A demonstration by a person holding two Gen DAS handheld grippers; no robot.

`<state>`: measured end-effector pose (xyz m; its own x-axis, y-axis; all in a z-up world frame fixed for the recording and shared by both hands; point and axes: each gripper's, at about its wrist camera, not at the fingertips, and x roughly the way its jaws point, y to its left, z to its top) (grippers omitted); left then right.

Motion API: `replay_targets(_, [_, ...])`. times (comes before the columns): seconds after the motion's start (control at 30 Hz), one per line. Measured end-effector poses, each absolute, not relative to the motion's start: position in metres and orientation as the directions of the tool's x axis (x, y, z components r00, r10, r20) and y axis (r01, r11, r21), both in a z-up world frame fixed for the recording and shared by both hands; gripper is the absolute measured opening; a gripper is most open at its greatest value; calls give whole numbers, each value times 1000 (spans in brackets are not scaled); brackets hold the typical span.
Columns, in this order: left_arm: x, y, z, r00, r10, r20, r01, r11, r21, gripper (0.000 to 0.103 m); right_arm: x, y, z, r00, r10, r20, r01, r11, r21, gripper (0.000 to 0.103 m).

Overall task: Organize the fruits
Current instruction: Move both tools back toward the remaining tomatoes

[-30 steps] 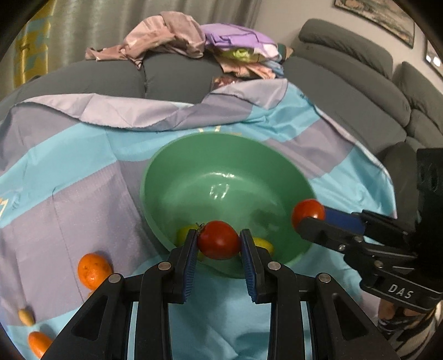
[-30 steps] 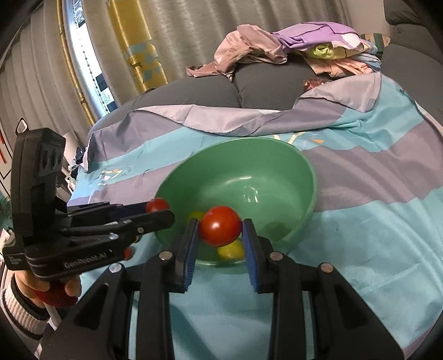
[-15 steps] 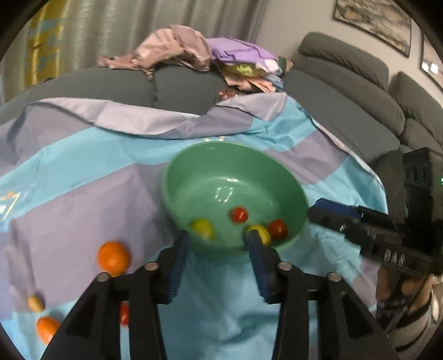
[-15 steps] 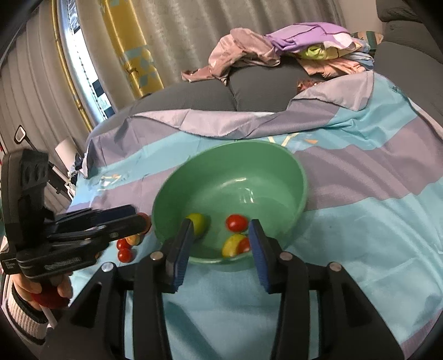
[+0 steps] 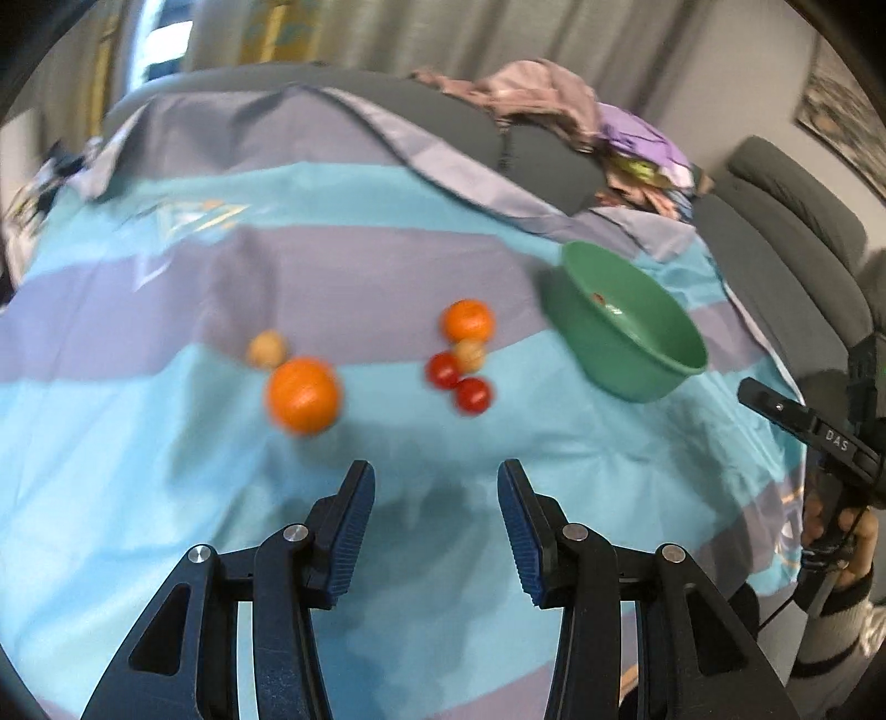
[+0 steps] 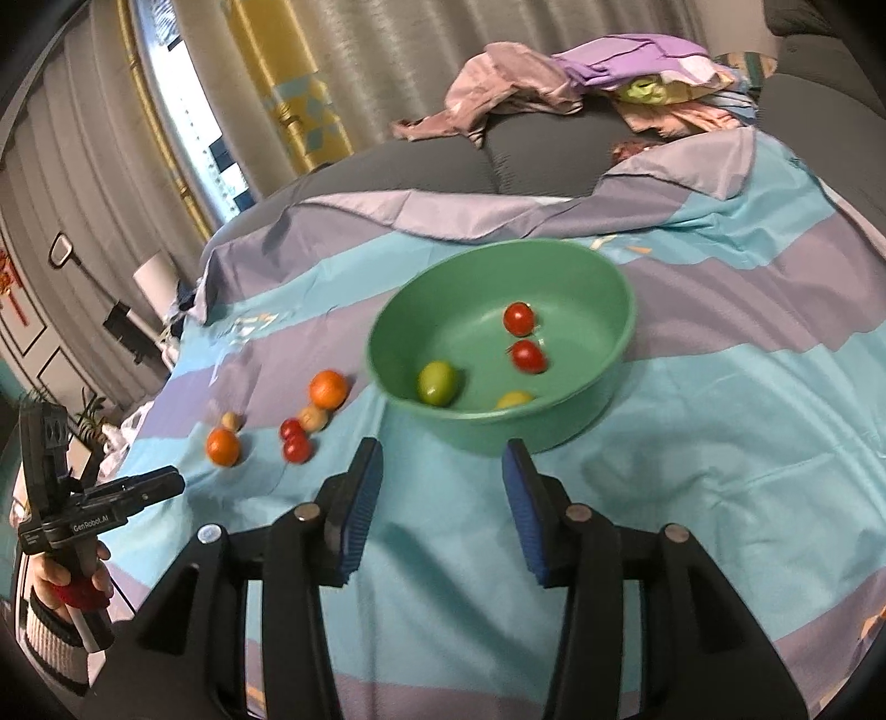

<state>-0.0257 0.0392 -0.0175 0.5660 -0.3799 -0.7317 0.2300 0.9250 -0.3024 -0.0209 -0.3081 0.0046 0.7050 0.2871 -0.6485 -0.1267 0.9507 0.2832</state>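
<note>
A grey upholstered sofa [image 6: 554,160] fills the room's middle, with pale pleated curtains [image 6: 398,50] hanging behind it. Spread over the sofa's broad seat is a smooth cloth striped in turquoise and lilac [image 6: 720,421], its far edge folded back on itself. A heap of pink and purple clothes [image 6: 581,83] lies on the bare cushion beyond that edge.

On the cloth sits a round green plastic bowl [image 6: 587,426], and inside it lie two red cherry tomatoes [image 6: 519,318], a green one [image 6: 437,382] and a yellow one [image 6: 514,399]. To the bowl's left, loose on the cloth, are two oranges [image 5: 303,394], two more red tomatoes [image 5: 473,395] and two small tan fruits [image 5: 267,349], the nearer cluster touching one another.

The left gripper [image 5: 436,531] hovers short of the loose fruit, fingers apart and empty. The right gripper [image 6: 443,509] hangs just before the bowl, fingers likewise parted with nothing between them. Nothing blocks either group of fruit.
</note>
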Motion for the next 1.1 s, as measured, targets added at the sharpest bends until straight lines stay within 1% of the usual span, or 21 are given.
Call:
replay_targets(0.13, [-39,55,-22,572,-374,-730,189,926,-327,45,-22,-284,2,676,317,-666,-178,946,270,46])
replay_targets(0.3, [-46,63,-29,569,-388,-725,175,919,-354,45,-24,-253,-4,637,346,-689,-244,938,245,46])
replay_targets(0.6, [-49,63,-39,552,-428,-716,199,901,-386,45,-20,-209,-22,563,367,-740,-324,922,210,46])
replay_targets(1.1, [-31,53,-39,536,-487,-690,273,873,-404,45,6,-168,-37,511,395,-763,-396,896,199,46])
